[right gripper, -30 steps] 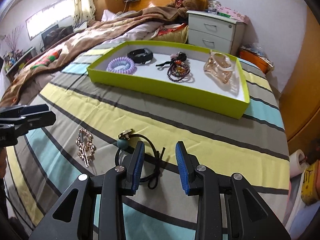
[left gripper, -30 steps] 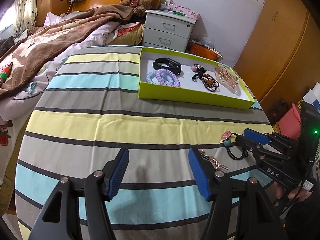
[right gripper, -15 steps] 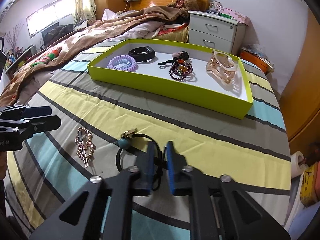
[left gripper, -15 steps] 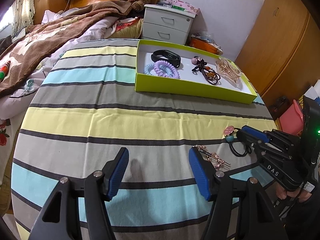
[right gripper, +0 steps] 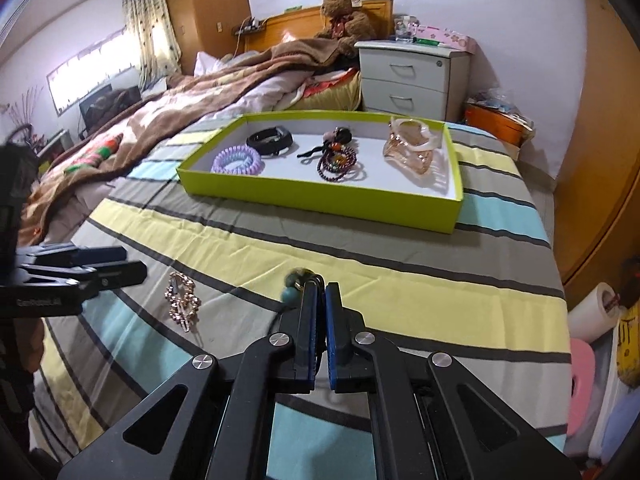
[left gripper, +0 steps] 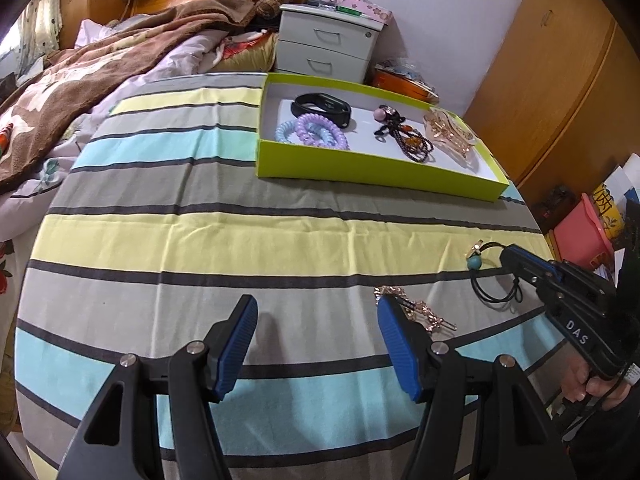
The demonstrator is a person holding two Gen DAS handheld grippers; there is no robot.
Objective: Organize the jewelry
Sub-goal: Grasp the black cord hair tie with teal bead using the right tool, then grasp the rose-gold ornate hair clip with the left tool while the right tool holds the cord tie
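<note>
My right gripper [right gripper: 320, 286] is shut on a black hair tie with a teal bead [right gripper: 291, 295] and lifts it off the striped cloth; it shows from the side in the left wrist view [left gripper: 508, 258], with the hair tie [left gripper: 486, 286] hanging from it. A gold rhinestone hair clip [right gripper: 182, 304] lies on the cloth, just beyond my left gripper's right finger [left gripper: 424, 312]. My left gripper [left gripper: 316, 320] is open and empty. The lime green tray [right gripper: 320, 200] holds spiral hair ties, a black band, a bead bracelet and a claw clip.
The table's right edge [right gripper: 560, 280] is close to my right gripper. A bed with a brown blanket [right gripper: 180, 108] lies left, a white nightstand [right gripper: 412, 76] behind the tray. A pink bin [left gripper: 584, 232] and paper roll [right gripper: 592, 312] sit on the floor right.
My right gripper has closed on the black hair tie and raised it. My left gripper stayed open and drifted slightly nearer the gold clip.
</note>
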